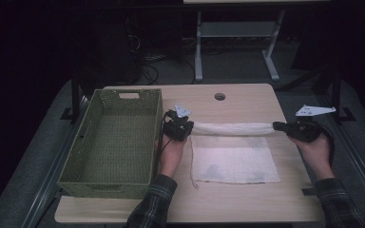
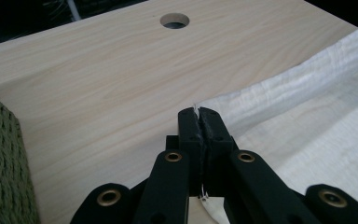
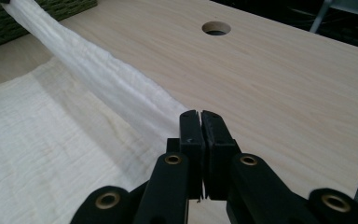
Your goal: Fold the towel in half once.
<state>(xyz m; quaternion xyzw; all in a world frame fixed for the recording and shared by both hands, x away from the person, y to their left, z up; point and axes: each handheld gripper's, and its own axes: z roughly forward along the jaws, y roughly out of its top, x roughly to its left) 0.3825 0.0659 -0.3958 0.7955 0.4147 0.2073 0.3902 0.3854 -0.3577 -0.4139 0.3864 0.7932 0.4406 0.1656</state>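
Left gripper jaws clamped on the far-left corner of the white cloth; right gripper jaws clamped on the far-right corner. Far edge lifted and stretched between them, rest flat on the worktop, just right of the green woven basket.

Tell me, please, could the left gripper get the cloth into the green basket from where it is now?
Probably yes: the left gripper pinches the cloth corner right beside the basket, whose open top looks unobstructed.

No readable text, labels, brands or numbers anywhere.
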